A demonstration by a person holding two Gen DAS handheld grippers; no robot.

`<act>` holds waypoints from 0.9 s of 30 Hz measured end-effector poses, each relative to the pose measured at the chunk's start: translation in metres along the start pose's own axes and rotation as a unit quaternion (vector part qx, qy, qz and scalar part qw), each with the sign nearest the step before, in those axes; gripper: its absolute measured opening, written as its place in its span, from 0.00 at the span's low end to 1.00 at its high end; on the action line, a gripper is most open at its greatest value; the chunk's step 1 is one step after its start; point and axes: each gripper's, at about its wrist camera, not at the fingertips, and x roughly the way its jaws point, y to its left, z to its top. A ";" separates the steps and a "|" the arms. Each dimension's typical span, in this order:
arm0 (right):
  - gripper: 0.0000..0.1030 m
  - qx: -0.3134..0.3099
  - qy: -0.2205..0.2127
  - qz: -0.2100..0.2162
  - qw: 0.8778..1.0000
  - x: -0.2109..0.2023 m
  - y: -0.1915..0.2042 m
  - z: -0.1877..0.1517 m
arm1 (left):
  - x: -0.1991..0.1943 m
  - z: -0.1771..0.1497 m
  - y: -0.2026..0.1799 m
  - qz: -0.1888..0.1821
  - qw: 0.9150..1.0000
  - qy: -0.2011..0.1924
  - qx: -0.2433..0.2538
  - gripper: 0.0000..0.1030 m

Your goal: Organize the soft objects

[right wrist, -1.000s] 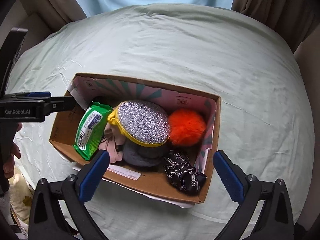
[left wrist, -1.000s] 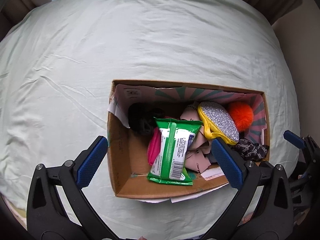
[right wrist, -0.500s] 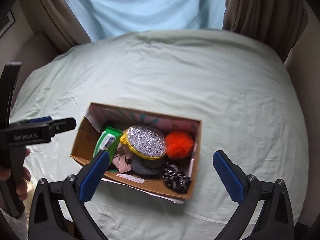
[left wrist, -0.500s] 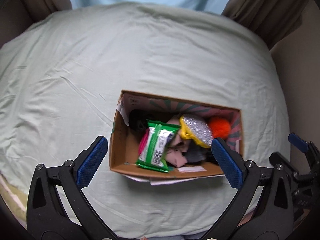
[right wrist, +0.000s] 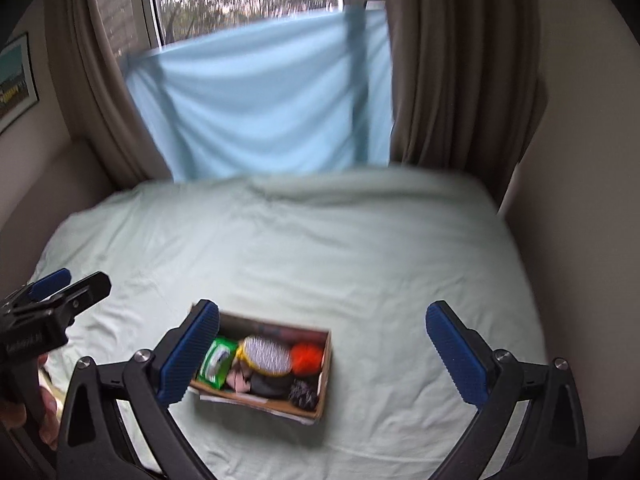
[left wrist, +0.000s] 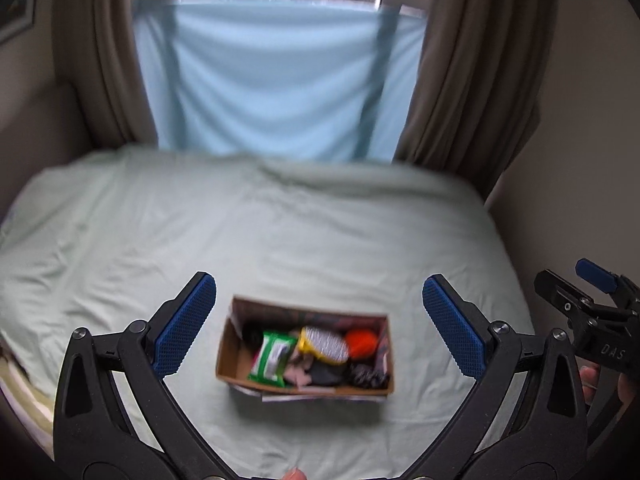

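Cardboard box (left wrist: 234, 364) on bed (left wrist: 280, 240), curtains (left wrist: 472, 80) behind

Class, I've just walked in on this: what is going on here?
A person holds a claw in each hand above a bed. Both the left claw and the right claw are open and empty. On the sheet sits a cardboard box packed with soft things: a green wipes pack, a glittery sponge and an orange pom-pom.
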 end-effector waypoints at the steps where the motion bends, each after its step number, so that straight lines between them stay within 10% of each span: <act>1: 1.00 -0.001 -0.014 -0.006 1.000 -0.013 -0.001 0.004 | -0.009 0.002 -0.003 -0.001 1.000 -0.011 0.002 1.00; 27: 1.00 0.023 -0.113 -0.054 0.992 -0.098 -0.026 0.003 | -0.067 -0.003 -0.044 0.008 0.994 -0.097 0.056 1.00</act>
